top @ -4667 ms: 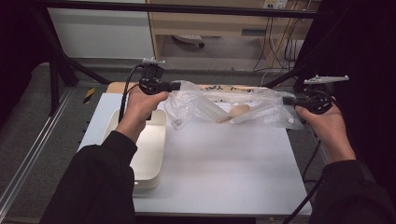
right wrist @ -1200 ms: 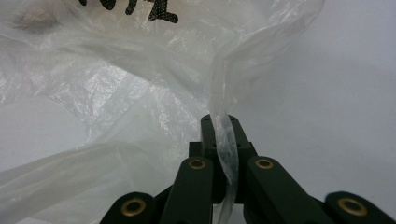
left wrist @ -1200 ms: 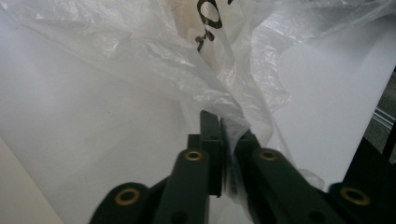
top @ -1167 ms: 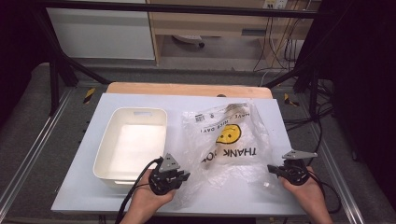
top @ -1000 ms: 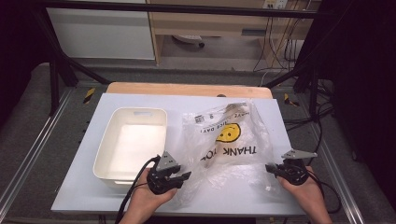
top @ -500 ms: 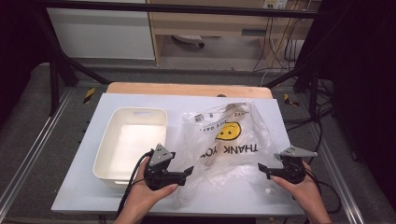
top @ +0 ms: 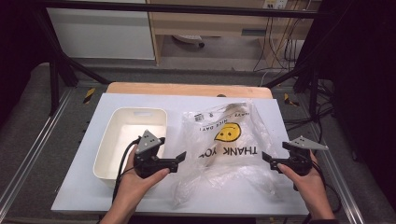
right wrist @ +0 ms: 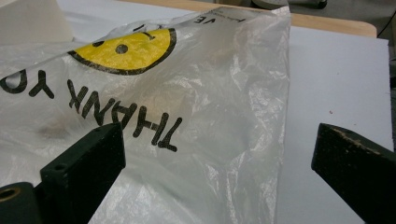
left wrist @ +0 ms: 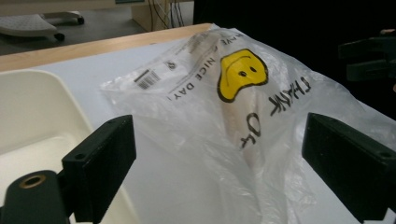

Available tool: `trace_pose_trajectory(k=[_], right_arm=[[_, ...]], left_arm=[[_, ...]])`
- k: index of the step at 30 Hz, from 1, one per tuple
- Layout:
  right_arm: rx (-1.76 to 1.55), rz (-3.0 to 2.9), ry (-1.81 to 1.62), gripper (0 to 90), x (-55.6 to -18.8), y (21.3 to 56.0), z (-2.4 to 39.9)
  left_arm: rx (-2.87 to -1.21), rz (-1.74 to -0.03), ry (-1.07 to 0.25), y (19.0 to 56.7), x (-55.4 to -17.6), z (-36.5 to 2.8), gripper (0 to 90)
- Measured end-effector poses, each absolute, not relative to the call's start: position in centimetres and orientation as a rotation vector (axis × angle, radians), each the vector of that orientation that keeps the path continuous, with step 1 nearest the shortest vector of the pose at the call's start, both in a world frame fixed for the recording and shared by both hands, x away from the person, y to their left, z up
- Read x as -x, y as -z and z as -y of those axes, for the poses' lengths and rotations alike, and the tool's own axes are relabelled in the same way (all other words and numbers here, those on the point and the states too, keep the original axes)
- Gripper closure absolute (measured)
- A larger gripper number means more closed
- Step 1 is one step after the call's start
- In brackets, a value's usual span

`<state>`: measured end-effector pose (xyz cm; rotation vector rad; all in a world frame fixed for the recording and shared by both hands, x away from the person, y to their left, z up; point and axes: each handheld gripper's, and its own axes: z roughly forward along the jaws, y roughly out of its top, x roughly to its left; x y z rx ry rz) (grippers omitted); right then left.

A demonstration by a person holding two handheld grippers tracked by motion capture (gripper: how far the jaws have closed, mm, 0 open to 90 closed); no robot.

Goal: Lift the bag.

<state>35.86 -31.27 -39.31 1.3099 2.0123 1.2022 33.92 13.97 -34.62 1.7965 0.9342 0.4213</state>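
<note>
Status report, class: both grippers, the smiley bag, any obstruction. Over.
Left gripper and right gripper open, jaws just opened, nothing between them. Plastic bag flat on table. White bin beside it, not obstructing.

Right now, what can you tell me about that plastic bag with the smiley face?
The plastic bag is thin, clear and crinkled, printed with a yellow smiley, black THANK YOU lettering and a barcode label. It lies flat on the white table, right of the white tray. Something pale and long shows inside. Neither gripper touches it.

The plastic bag (top: pixel 229 149) is laid flat on the table (top: pixel 299 112), just right of the tray (top: pixel 128 140). A wooden board (top: pixel 187 88) is set behind them
</note>
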Motion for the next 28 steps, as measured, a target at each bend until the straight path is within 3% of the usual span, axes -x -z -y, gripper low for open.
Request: trace_pose_trajectory(k=[9, 16, 28], right_arm=[[-1.337, -1.938, -1.207, 4.0, -36.6, 39.1, 30.6], [-1.334, -1.912, -1.198, 4.1, -36.3, 39.5, 30.3], [-1.383, -1.892, -1.21, 4.7, -35.0, 40.9, 31.5]], left_arm=[[-1.761, -1.003, -0.567, 33.5, -34.1, -20.4, 9.7], [-1.668, -1.108, -0.592, 34.8, -33.7, -26.4, 8.5], [-1.568, -1.152, -0.645, 37.7, -31.9, -31.8, 8.7]])
